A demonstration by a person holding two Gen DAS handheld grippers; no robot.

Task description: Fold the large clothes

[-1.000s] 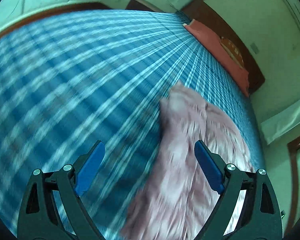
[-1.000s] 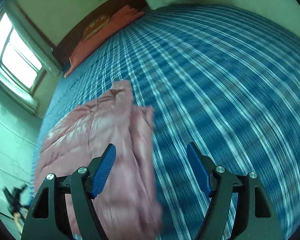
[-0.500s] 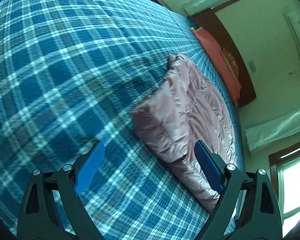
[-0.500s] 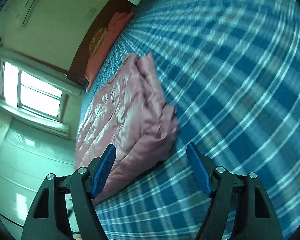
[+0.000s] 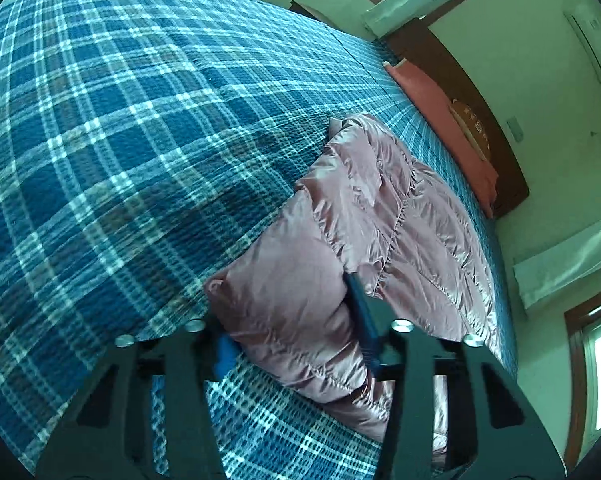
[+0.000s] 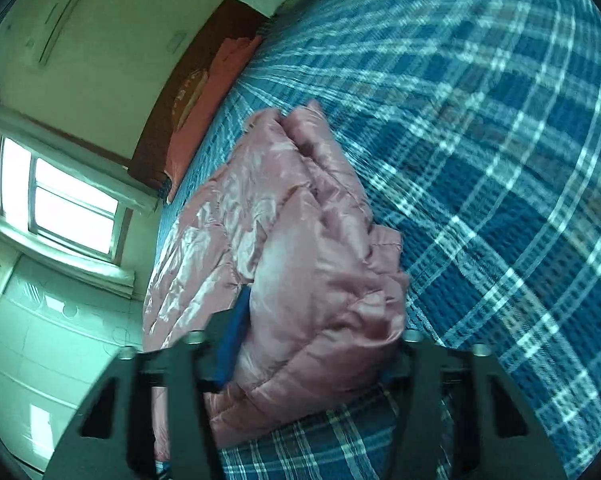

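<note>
Here a pink padded jacket (image 5: 380,216) lies on a bed covered by a blue plaid bedspread (image 5: 120,140), close to the side of the bed nearest the window (image 6: 68,204) wall. The garment is partly folded over itself, its shiny quilted surface bunched into thick layers at the near end and stretching away toward the headboard (image 5: 472,92), where an orange-red pillow (image 5: 440,120) lies against the dark wood.

The left tongs (image 5: 296,344) are closing on the near end of the jacket. A thick fold of the fabric sits between the two blue pads: the right-hand pad presses against the pink cloth, and the left-hand pad is mostly hidden beneath the fold's edge, so the fold looks pinched between them.

In the right wrist view the same jacket (image 6: 300,240) fills the middle of the frame, slightly blurred. The right tongs (image 6: 312,344) are also closing, with a bulging wad of the quilted fabric caught between the fingers. The blue pad on the left of that view presses into the cloth, while the other pad is covered by the bulge.

Both tongs stand fairly narrow, each gripping a bunch of the jacket's near end just above the bedspread.
</note>
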